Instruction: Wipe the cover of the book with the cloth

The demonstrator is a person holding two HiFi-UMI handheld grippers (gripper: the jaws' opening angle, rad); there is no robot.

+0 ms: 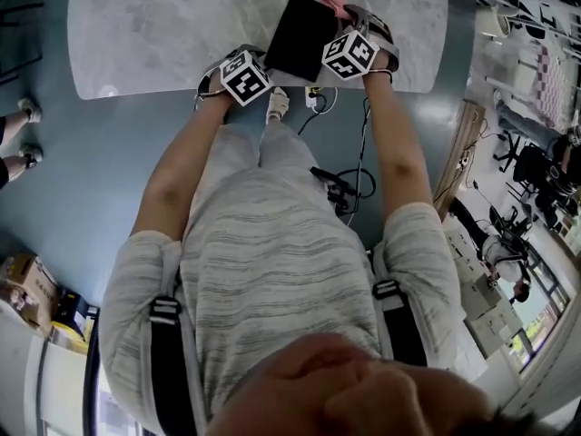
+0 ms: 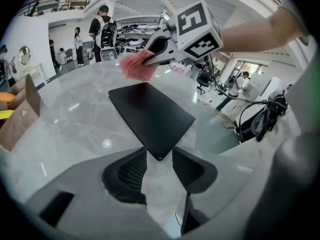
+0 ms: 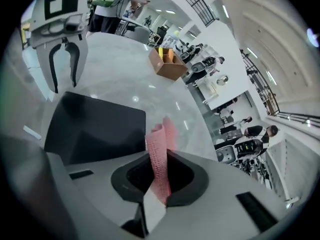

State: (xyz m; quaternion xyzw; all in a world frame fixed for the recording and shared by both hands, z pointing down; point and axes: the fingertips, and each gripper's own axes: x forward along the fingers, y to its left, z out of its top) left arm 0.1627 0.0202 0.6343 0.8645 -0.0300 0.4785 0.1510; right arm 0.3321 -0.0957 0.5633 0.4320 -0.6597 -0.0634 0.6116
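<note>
Firstly, left gripper view.
- Left gripper [image 2: 159, 160]: one. Jaws stand well apart. The near corner of the book lies between the tips, but the pads do not press on it; nothing held.
- Book [image 2: 150, 115]: one, black cover, flat on the table [image 2: 65, 129], seen corner-on. Its long axis runs from the jaws away to the far left.
- Right gripper [image 2: 146, 60]: one, at the book's far corner.
- Cloth [image 2: 136, 68]: one, pink, bunched at the right gripper's tips just above the far corner; whether it touches the cover cannot be told.

Right gripper view.
- Jaws closed on the cloth, which sticks up from between them.
- The book lies just left of these jaws; the left gripper is beyond it, at far left.
- Cardboard box [image 3: 168, 63]: one, well apart on the far table.

Head view.
- One grey marble table; the book at its near edge, between the two grippers.
- Judgement: the right gripper is the nearer to the cover, so the wipe should run from the far right corner down the long axis toward the person.
</note>
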